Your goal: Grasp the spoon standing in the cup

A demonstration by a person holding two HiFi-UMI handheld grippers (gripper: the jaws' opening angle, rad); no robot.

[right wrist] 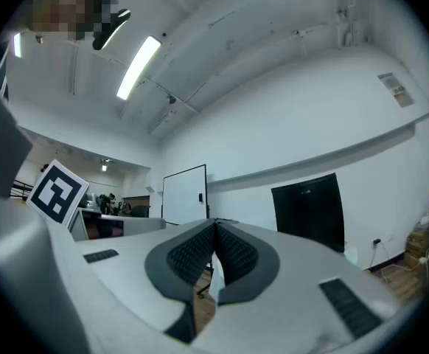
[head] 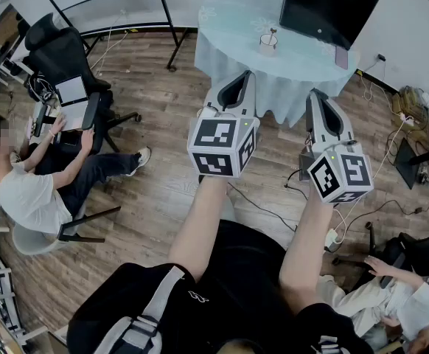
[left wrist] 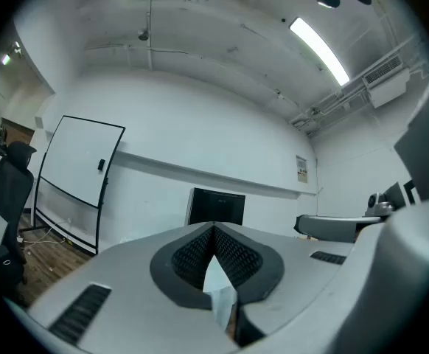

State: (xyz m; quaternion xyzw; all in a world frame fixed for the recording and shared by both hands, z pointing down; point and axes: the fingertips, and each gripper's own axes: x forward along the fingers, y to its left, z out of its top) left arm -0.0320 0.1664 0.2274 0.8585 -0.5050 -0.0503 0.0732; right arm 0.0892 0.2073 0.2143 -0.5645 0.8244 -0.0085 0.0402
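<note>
A small white cup [head: 268, 45] stands on the round table with the pale blue cloth [head: 236, 28], far ahead of me in the head view. A dark-handled spoon [head: 273, 33] stands upright in it. My left gripper [head: 245, 74] is held in the air short of the table's front edge, with its jaws shut and nothing between them. My right gripper [head: 315, 93] hangs beside it, lower right of the cup, also shut and empty. Both gripper views point up at the walls, so neither shows the cup; in them the left gripper [left wrist: 214, 228] and the right gripper [right wrist: 214, 224] have their pads touching.
A black monitor [head: 331, 6] stands on the table behind the cup. A seated person [head: 23, 183] and an office chair [head: 63, 57] are at the left. Another person [head: 391, 293] sits at the lower right. Cables [head: 273, 212] trail over the wooden floor, and a whiteboard [left wrist: 78, 172] stands by the wall.
</note>
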